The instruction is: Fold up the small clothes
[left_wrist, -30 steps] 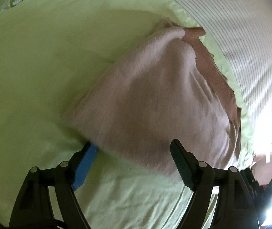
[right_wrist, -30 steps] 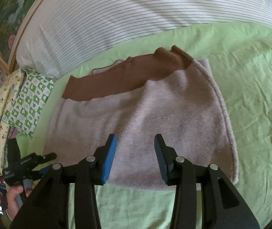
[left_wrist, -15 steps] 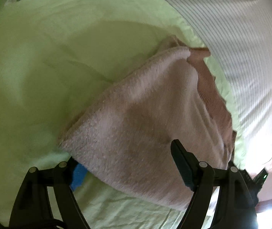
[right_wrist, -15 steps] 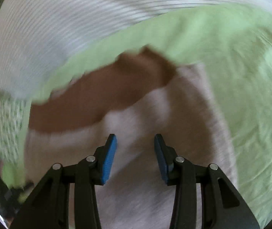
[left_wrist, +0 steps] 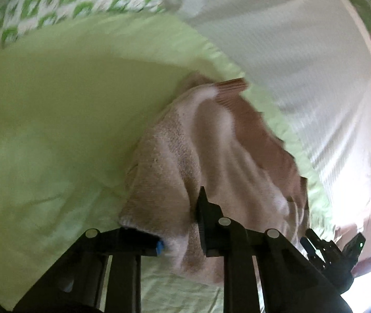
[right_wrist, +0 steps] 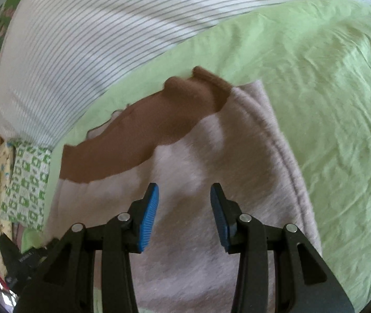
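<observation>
Garment (left_wrist: 211,156) of fuzzy pale pink knit with a brown ribbed band lies on the wrinkled green sheet (left_wrist: 55,117), its near corner pinched between the fingers of the left gripper (left_wrist: 179,234), which is clenched on the cloth at the lower centre of its frame. In the other view the right gripper (right_wrist: 184,216) hangs over the garment's (right_wrist: 211,169) lower middle, blue ridged pads spread apart, grasping nothing. Only that view shows the brown band (right_wrist: 138,140) running full width; a striped white cover (right_wrist: 107,39) fills the upper left.
</observation>
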Motion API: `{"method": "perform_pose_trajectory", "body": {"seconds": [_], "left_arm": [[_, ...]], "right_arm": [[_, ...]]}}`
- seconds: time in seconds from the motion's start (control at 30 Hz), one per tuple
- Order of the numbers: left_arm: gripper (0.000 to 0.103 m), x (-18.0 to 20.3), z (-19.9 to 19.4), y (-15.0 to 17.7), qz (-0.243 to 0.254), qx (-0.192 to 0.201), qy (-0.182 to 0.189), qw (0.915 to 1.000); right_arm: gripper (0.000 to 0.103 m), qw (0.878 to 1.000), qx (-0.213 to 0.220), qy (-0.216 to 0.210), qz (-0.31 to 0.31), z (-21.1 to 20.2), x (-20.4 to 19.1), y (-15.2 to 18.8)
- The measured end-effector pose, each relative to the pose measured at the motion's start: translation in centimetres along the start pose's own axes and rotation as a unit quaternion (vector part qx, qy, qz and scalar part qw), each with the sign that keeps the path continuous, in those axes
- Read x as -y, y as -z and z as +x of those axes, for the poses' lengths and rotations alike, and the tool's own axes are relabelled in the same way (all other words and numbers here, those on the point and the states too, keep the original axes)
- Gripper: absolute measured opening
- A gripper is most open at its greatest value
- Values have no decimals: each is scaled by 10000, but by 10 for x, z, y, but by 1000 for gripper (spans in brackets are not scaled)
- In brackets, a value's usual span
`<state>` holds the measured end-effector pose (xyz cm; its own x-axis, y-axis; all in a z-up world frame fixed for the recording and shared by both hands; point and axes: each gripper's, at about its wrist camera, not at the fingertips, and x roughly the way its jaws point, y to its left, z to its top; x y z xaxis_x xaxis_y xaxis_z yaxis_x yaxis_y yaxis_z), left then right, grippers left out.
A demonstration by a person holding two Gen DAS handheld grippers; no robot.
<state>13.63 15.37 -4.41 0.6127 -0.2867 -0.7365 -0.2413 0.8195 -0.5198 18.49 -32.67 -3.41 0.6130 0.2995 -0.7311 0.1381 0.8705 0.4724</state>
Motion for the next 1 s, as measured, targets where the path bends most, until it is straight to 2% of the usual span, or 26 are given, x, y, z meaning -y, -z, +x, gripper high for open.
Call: {"method": "perform_pose_trajectory", "body": {"seconds": [0.07, 0.1, 0.17, 0.27, 0.33, 0.43, 0.53, 0.67, 0.73, 0.83, 0.87, 0.9, 0.97, 1.0], "left_arm": [[16, 20, -13, -2, 294, 124, 203, 9993], [12, 33, -19, -3, 491, 174, 401, 9978], [10, 64, -29, -2, 942, 242, 749, 9924], [9, 123, -33, 9, 1706, 225, 1214, 9776], [8, 163, -26, 26, 2234, 88, 1519, 9628], [7, 201, -7, 52, 2749, -175, 1746, 9453], [7, 232, 26, 91, 3346, -601, 1773, 9236], [9, 239, 58, 127, 3876, -913, 1373, 9070], [11, 233, 64, 132, 3909, -1042, 1328, 9048], [23, 219, 55, 129, 3823, -1139, 1412, 9060], [34, 212, 48, 126, 3796, -1137, 1428, 9070], [50, 210, 44, 125, 3802, -1091, 1367, 9082], [64, 194, 30, 126, 3818, -902, 1155, 9126], [64, 185, 24, 124, 3778, -843, 1080, 9157]], "right_arm": [[43, 10000, 30, -70, -11, -3, -4, 3], [43, 9999, 44, -91, -6, -5, -5, 3], [43, 9998, 90, -174, -3, -12, -4, 4], [43, 9995, 164, -275, 56, -21, 2, -1], [43, 9991, 240, -328, 115, -28, 7, -5], [43, 9981, 410, -434, 126, -45, 19, -13], [43, 9976, 443, -497, 181, -56, 32, -21], [43, 9985, 190, -483, 164, -49, 42, -27], [43, 9987, 22, -488, 112, -40, 42, -28], [43, 9979, -150, -627, 56, -29, 37, -26], [46, 9971, -231, -720, 65, -23, 34, -27], [52, 9963, -307, -802, 64, -17, 32, -28], [59, 9950, -378, -927, 21, -10, 25, -29], [60, 9940, -419, -1013, -57, -5, 20, -31]]}}
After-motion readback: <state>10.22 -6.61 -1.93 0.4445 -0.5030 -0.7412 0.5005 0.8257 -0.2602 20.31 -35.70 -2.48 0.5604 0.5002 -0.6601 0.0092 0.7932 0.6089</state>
